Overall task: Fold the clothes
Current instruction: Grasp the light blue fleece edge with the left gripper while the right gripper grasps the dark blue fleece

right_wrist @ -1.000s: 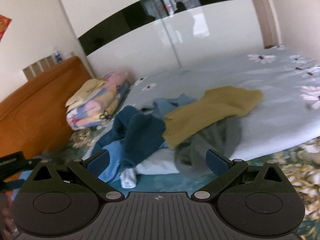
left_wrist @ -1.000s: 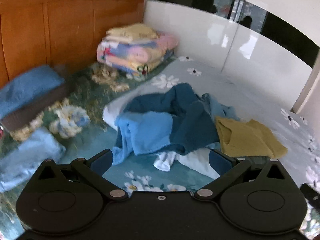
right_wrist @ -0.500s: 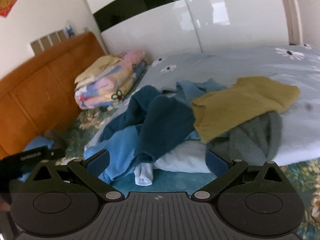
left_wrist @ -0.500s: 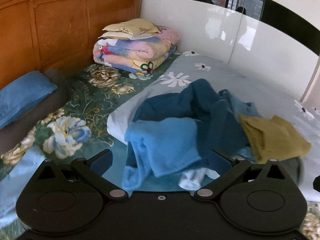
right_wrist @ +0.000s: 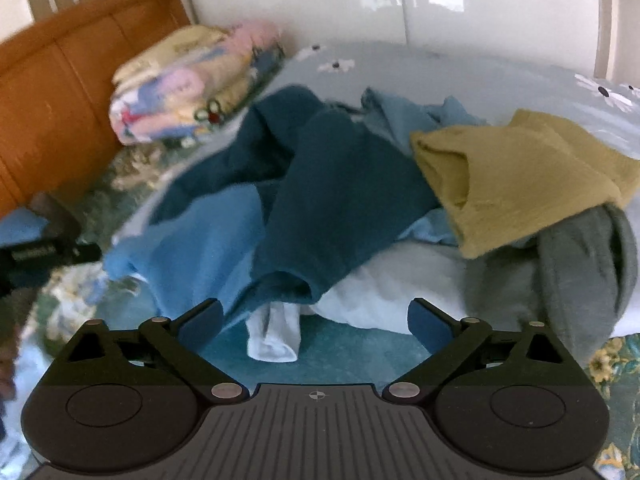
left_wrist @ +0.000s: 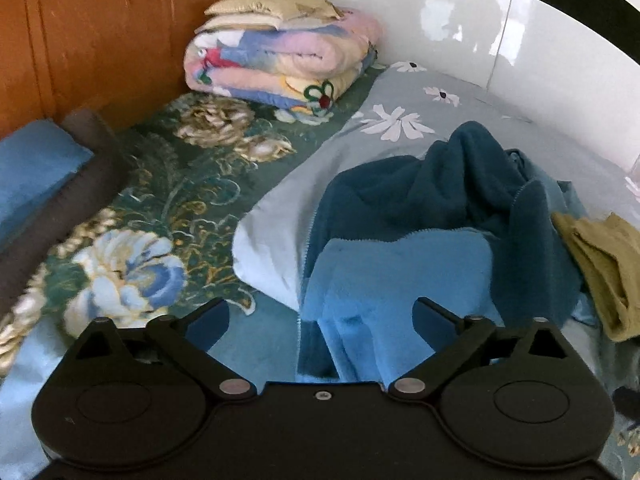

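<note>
A heap of unfolded clothes lies on the bed. In it are a dark teal fleece [left_wrist: 432,196] [right_wrist: 340,200], a light blue fleece [left_wrist: 392,280] [right_wrist: 200,240], a mustard top [left_wrist: 604,264] [right_wrist: 520,172], a grey garment [right_wrist: 580,268] and a white piece [right_wrist: 276,336]. My left gripper [left_wrist: 320,320] hovers just in front of the light blue fleece; its jaws stand wide and are closing, with no pad pressing on cloth. My right gripper [right_wrist: 316,318] hangs over the white piece and the teal hem, jaws wide, also closing, nothing gripped.
A folded flowered quilt stack [left_wrist: 280,60] [right_wrist: 180,92] sits by the wooden headboard [left_wrist: 100,32]. A blue pillow [left_wrist: 32,168] and a brown bolster [left_wrist: 60,208] lie at the left. Glossy white wardrobe doors [left_wrist: 500,40] bound the far side. A green flowered bedspread [left_wrist: 168,208] covers the near part.
Both grippers have come down and closer to the clothes heap, which now fills more of each view. Their jaws have narrowed slightly.
</note>
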### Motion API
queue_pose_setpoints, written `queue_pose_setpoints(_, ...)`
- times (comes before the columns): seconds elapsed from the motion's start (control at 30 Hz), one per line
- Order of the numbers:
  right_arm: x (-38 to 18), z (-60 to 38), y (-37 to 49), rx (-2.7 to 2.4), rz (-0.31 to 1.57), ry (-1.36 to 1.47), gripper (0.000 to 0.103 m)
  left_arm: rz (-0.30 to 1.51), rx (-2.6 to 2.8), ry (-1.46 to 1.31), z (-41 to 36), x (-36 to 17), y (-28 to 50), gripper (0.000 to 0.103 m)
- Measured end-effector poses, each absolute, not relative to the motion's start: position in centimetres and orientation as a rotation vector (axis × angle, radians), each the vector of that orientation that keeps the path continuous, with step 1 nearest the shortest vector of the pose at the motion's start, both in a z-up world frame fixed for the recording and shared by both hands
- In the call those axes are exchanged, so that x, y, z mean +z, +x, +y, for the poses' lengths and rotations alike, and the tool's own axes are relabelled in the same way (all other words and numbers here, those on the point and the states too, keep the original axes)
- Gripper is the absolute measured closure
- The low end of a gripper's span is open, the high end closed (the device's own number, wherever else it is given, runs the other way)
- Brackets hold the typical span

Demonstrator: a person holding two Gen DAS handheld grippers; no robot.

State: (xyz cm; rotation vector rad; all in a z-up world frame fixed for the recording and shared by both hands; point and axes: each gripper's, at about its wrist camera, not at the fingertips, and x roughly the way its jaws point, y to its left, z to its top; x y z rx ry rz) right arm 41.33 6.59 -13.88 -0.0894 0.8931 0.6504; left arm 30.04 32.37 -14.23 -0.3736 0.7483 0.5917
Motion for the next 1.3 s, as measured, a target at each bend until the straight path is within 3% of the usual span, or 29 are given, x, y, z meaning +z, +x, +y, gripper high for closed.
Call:
queue_pose_setpoints(0.27, -17.9, 10.6, 43.3, 0.608, 0.929, -0.177, 0.018, 0.769, 0.471, -0.441, 35.5, -16.8, 32.2, 0.026)
queue_pose_setpoints(0.4, -19.2, 12.0, 44.0, 0.591, 0.920, -0.202, 0.030, 0.768, 0.425, -0.445, 36.4, -17.7, 33.2, 0.034)
queue_pose_setpoints(0.57, -19.8, 13.0, 45.1, 0.546, 0.892, -0.199, 0.045, 0.758, 0.364, -0.505, 37.3, -18.5, 33.8, 0.051)
queue_pose_setpoints(0.87, -21.1, 14.1, 46.2, 0.508, 0.857, -0.228, 0.058, 0.762, 0.332, -0.623, 38.8, -19.7, 34.3, 0.053)
queue_pose_setpoints(0.97, -21.2, 14.4, 46.3, 0.521, 0.852, -0.239, 0.071, 0.760, 0.300, -0.634, 38.5, -19.5, 34.2, 0.063)
queue_pose_setpoints(1.03, -21.1, 14.4, 46.3, 0.528, 0.855, -0.236, 0.080, 0.760, 0.276, -0.666, 38.4, -19.4, 34.2, 0.079)
queue_pose_setpoints(1.13, -20.5, 14.0, 46.4, 0.516, 0.860, -0.214, 0.091, 0.751, 0.276, -0.704, 38.2, -19.1, 34.0, 0.083)
queue_pose_setpoints(1.3, -18.7, 12.5, 47.0, 0.507, 0.853, -0.141, 0.094, 0.723, 0.253, -0.684, 36.2, -17.4, 33.3, 0.086)
